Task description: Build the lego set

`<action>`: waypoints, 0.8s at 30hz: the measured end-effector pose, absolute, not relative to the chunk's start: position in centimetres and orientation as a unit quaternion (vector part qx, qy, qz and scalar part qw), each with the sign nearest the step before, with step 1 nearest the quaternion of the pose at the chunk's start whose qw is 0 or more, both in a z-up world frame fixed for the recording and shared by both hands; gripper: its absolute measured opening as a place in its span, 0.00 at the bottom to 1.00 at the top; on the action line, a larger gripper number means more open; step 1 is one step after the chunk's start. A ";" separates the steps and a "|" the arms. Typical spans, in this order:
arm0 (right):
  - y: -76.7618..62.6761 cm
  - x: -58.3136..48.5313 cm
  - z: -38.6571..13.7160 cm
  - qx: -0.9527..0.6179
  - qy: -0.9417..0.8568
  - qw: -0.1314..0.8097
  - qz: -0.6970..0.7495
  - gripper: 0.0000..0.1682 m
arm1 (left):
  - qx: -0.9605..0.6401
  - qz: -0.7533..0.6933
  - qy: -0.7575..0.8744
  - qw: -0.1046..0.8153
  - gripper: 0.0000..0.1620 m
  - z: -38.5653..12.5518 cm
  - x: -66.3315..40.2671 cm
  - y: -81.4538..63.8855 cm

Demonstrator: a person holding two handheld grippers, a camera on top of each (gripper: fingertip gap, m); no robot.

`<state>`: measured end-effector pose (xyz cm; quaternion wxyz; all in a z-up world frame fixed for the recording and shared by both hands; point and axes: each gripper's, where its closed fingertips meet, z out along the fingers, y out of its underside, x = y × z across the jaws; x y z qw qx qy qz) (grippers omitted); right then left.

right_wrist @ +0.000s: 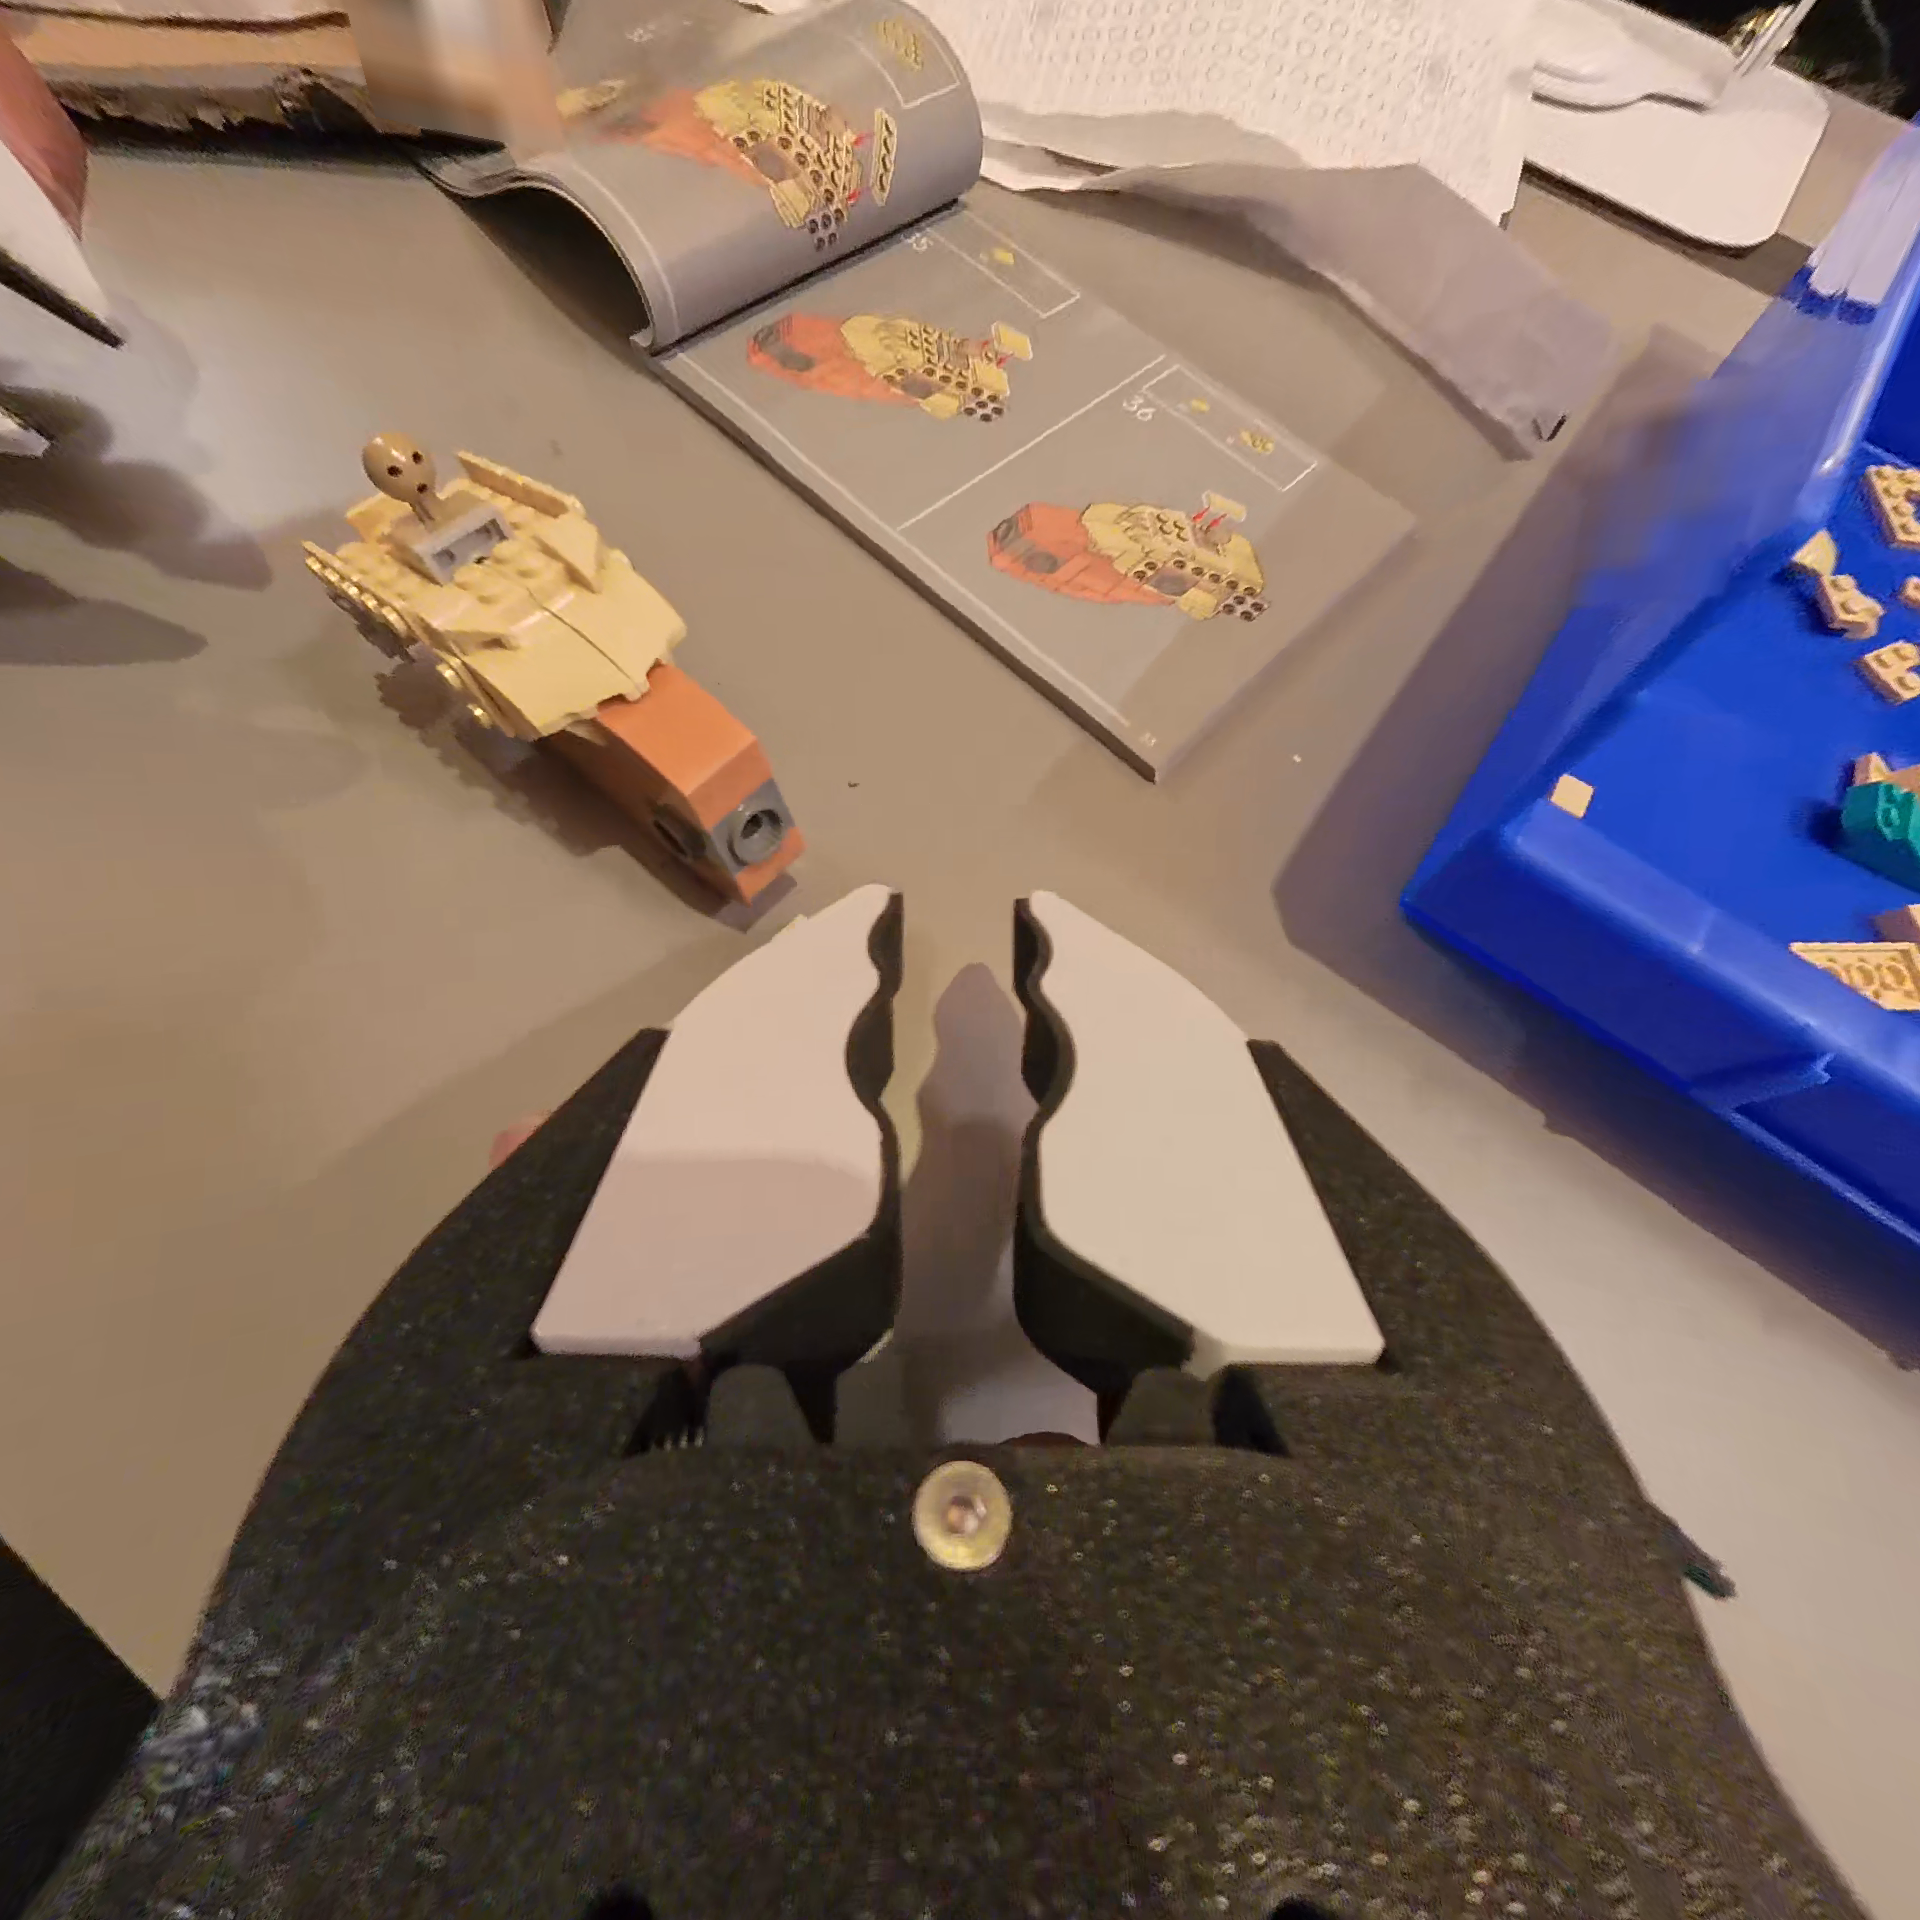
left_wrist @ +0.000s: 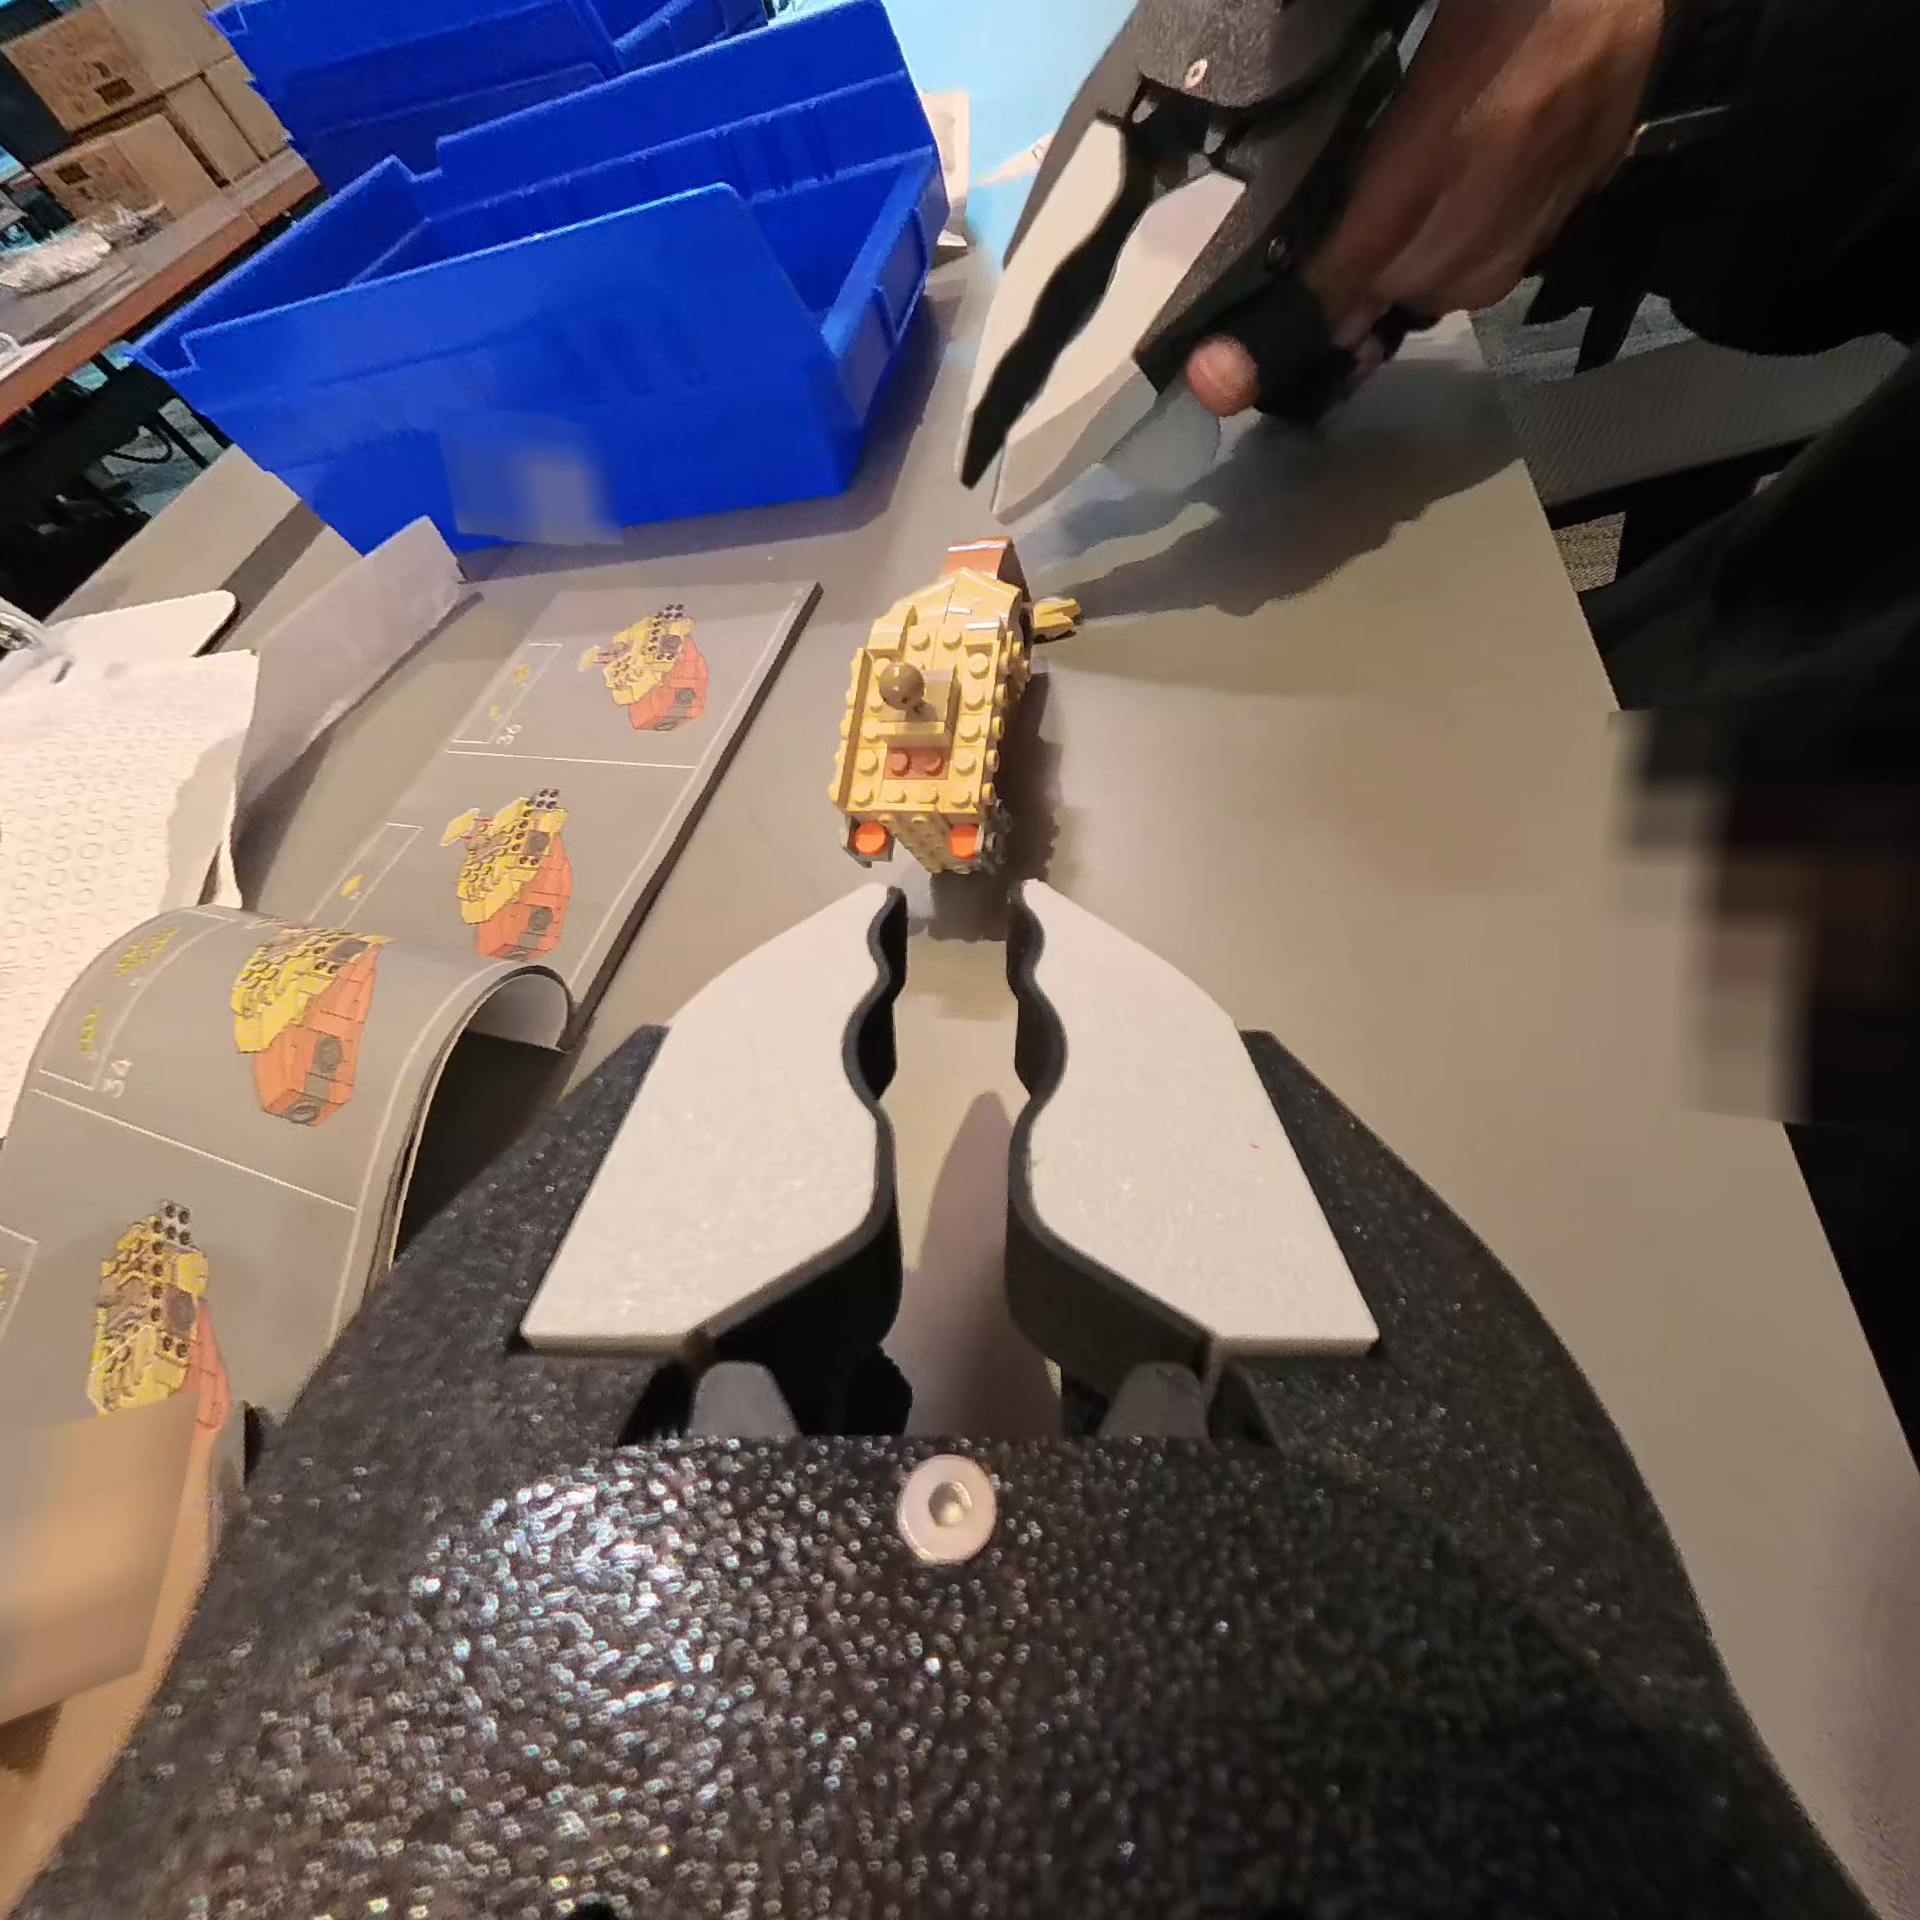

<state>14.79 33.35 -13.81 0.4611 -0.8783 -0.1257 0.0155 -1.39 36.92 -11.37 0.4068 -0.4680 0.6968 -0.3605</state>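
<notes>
Both the left gripper [left_wrist: 951, 904] and right gripper [right_wrist: 956, 909] are hovering parted and empty; the lego model [left_wrist: 935, 717] is sitting unsecured; a one-sided push is risking a skid off the table [left_wrist: 1351, 935]

The lego model [left_wrist: 933, 727] stands on the grey table [left_wrist: 1299, 935], a partly built tan vehicle with a stepped, studded upper hull and a reddish-brown nose block [right_wrist: 691, 774] ending in a grey round-holed piece. A small olive ball-headed figure [right_wrist: 400, 473] sits upright in a grey bracket on top. Orange studs mark its rear end. The open instruction booklet [right_wrist: 1039, 499] lies flat beside it, well apart. Loose tan and teal pieces [right_wrist: 1870, 810] lie in the blue bin [right_wrist: 1621, 935].
</notes>
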 end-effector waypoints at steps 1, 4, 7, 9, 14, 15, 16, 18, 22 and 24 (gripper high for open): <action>33.3 14.8 -13.8 -0.878 -0.120 0.463 0.021 0.09 | -0.469 -0.360 0.696 0.407 0.11 -11.4 -1.4 36.9; 33.3 14.9 -13.9 -0.879 -0.113 0.462 0.024 0.10 | -0.473 -0.357 0.698 0.403 0.11 -11.7 -1.4 37.0; 33.0 15.0 -14.3 -0.887 -0.115 0.448 0.018 0.12 | -0.475 -0.356 0.698 0.400 0.10 -11.8 -1.4 37.0; 32.7 14.9 -14.6 -0.891 -0.122 0.438 0.012 0.13 | -0.477 -0.351 0.701 0.397 0.10 -12.1 -1.4 37.0; 32.2 14.4 -14.8 -0.894 -0.121 0.431 0.016 0.13 | -0.482 -0.347 0.702 0.394 0.10 -12.4 -1.4 37.1; 32.1 14.2 -14.9 -0.895 -0.120 0.429 0.019 0.14 | -0.483 -0.347 0.702 0.393 0.10 -12.4 -1.3 37.1; 32.1 14.0 -14.9 -0.896 -0.120 0.426 0.023 0.15 | -0.484 -0.345 0.701 0.393 0.09 -12.5 -1.3 37.2; 31.9 13.4 -15.0 -0.900 -0.123 0.418 0.029 0.16 | -0.488 -0.341 0.701 0.393 0.09 -12.6 -1.3 37.3; 31.9 12.4 -15.1 -0.903 -0.134 0.408 0.025 0.15 | -0.491 -0.339 0.699 0.395 0.08 -12.6 -1.3 37.5; 31.8 12.1 -15.3 -0.904 -0.138 0.404 0.027 0.15 | -0.493 -0.339 0.697 0.395 0.08 -12.6 -1.3 37.5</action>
